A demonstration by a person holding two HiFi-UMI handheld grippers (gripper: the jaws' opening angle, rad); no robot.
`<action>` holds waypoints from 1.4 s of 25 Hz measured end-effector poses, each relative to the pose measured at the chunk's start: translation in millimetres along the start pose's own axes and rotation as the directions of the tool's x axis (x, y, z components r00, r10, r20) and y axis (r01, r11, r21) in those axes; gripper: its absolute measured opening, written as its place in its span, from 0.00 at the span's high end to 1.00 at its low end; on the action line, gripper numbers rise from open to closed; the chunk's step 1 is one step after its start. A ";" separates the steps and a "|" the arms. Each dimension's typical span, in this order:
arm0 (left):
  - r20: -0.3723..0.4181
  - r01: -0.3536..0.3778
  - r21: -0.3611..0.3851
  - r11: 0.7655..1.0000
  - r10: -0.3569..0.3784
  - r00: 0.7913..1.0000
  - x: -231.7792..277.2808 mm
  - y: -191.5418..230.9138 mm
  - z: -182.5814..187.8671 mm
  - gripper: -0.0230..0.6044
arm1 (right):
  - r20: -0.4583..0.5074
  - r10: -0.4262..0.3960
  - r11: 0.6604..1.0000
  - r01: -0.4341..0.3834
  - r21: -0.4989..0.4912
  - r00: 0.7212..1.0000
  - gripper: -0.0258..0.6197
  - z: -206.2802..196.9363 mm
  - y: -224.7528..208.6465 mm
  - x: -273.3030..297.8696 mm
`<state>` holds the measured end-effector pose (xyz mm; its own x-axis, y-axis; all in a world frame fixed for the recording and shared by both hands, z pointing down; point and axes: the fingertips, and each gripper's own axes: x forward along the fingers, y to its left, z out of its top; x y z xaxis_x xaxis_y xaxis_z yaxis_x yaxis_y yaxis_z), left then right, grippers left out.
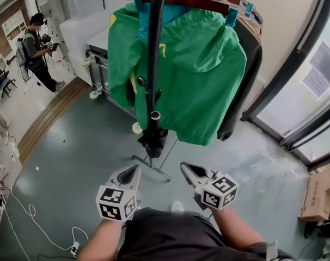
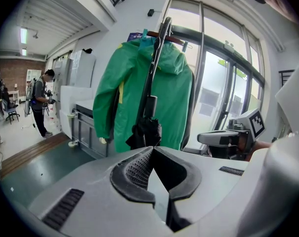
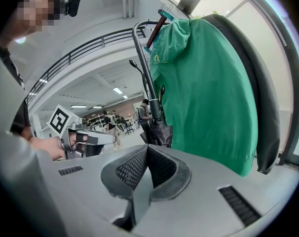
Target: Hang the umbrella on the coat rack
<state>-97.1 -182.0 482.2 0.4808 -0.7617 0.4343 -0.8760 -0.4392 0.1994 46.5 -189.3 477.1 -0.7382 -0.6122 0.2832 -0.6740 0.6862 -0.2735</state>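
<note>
A black folded umbrella hangs by its curved handle from the top bar of the coat rack, in front of a green jacket. Neither gripper touches it. My left gripper and right gripper hover side by side a short way in front of it, both shut and empty. The left gripper view shows the umbrella straight ahead beyond the left gripper, with the right gripper to the side. From the right gripper, the umbrella hangs just left of the jacket.
A dark coat hangs behind the jacket. The rack's base bars lie on the floor. A white wheeled cabinet stands at the back left, a person beyond. Glass doors and a cardboard box are on the right; cables left.
</note>
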 end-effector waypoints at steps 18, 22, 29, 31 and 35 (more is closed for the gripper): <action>0.004 0.001 -0.002 1.000 -0.001 1.000 0.4 -0.1 1.3 0.94 | -0.006 0.006 1.000 -0.006 -0.012 1.000 0.94 1.7 -1.3 1.3; 0.005 0.001 -0.004 1.000 -0.001 1.000 -0.3 -0.3 1.0 0.94 | -0.007 0.006 1.000 -0.006 -0.017 1.000 0.94 1.9 -0.7 1.8; 0.006 0.003 -0.008 1.000 -0.003 1.000 -0.6 -0.6 -0.2 0.94 | -0.014 0.002 1.000 -0.002 -0.017 1.000 0.94 0.0 -0.8 1.6; 0.004 0.004 -0.009 1.000 -0.004 1.000 -1.2 -0.6 -1.3 0.94 | -0.015 0.001 1.000 -0.002 -0.016 1.000 0.94 -0.5 -0.5 1.3; 0.004 0.004 -0.010 1.000 -0.004 1.000 -1.6 0.3 -1.7 0.94 | -0.015 0.000 1.000 -0.001 -0.017 1.000 0.94 -0.3 -0.6 1.7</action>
<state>-98.2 -180.1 483.1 0.4840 -0.7619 0.4304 -0.8746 -0.4370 0.2101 45.7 -190.6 478.0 -0.7380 -0.6062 0.2966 -0.6730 0.6931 -0.2580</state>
